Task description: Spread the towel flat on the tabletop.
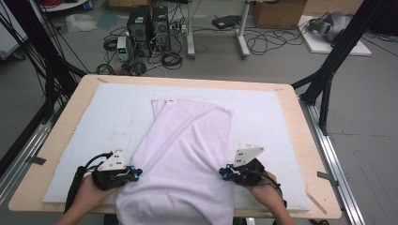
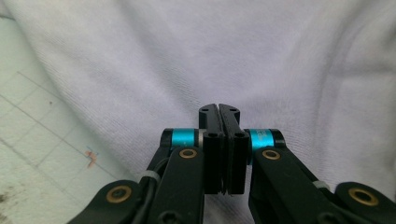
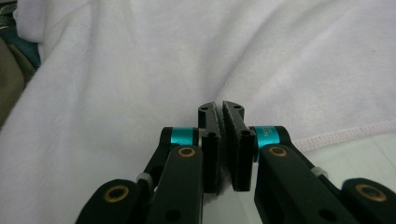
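A pale foam mat (image 1: 94, 122) covers the wooden table (image 1: 61, 136), with cables and computer towers on the grey floor beyond. The left gripper (image 1: 137, 174) has its jaws pressed together at the near left edge of a soft white terry-cloth garment (image 1: 187, 150); whether cloth is pinched there cannot be told. The right gripper (image 1: 222, 173) clamps a fold of the garment's stitched right edge. The cloth stretches away from both grippers toward the far side of the mat.

high view: overhead, facing forward-down | claw views: close, level | shared: white cloth (image 1: 180, 154)
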Motion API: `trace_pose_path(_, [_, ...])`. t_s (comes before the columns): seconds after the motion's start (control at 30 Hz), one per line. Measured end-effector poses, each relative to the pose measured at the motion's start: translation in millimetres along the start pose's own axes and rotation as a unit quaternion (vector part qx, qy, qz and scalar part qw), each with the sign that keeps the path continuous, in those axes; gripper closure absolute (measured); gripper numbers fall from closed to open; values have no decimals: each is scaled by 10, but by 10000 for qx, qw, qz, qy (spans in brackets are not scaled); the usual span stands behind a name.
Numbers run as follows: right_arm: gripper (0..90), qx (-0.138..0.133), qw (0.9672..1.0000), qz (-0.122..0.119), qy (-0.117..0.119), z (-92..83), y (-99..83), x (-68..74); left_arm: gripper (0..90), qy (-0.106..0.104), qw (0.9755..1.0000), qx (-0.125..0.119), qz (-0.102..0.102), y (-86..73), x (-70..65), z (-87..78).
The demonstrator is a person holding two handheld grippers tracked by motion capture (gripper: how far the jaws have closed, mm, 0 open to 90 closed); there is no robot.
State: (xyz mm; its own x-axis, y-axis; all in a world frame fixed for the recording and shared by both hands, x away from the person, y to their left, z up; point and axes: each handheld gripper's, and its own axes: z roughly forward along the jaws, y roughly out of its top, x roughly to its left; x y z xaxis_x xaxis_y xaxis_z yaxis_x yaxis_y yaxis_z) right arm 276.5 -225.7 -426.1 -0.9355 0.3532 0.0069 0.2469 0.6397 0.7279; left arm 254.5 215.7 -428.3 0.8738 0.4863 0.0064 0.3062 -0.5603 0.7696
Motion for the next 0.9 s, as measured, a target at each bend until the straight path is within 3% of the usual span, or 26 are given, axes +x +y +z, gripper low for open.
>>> trace_pose_path(0.07, [829,-44,10000,73,10,-86,-36,-11,803,120,9998,-117,-68,12,23,-52])
trace_pose_path(0.17, [672,-188,9996,172,-80,-126,-52,-24,646,420,9986,-190,-277,18,114,-95])
trace_pose_path(0.27, [659,-299,9994,161,-46,-76,-36,-45,559,633,9966,-141,-506,17,223,-74])
trace_pose_path(0.33, [645,-229,9997,121,-2,-1,-14,-44,548,724,9956,-77,-586,14,288,-28])
trace_pose_path(0.53, [628,33,10000,-6,-42,173,4,-99,512,572,9957,89,-719,48,432,183])
trace_pose_path(0.6, [628,11,10000,35,-17,180,-4,-127,530,488,9957,134,-781,64,477,241])
trace_pose_path(0.67, [629,-57,10000,48,-27,167,-11,-147,668,400,9962,171,-751,77,507,290])
trace_pose_path(0.77, [628,-88,9999,64,-15,157,-35,-140,842,454,9966,181,-666,127,496,311])
trace_pose_path(0.9, [623,-128,9999,108,-21,151,-67,-131,856,655,9965,27,-510,262,380,322])
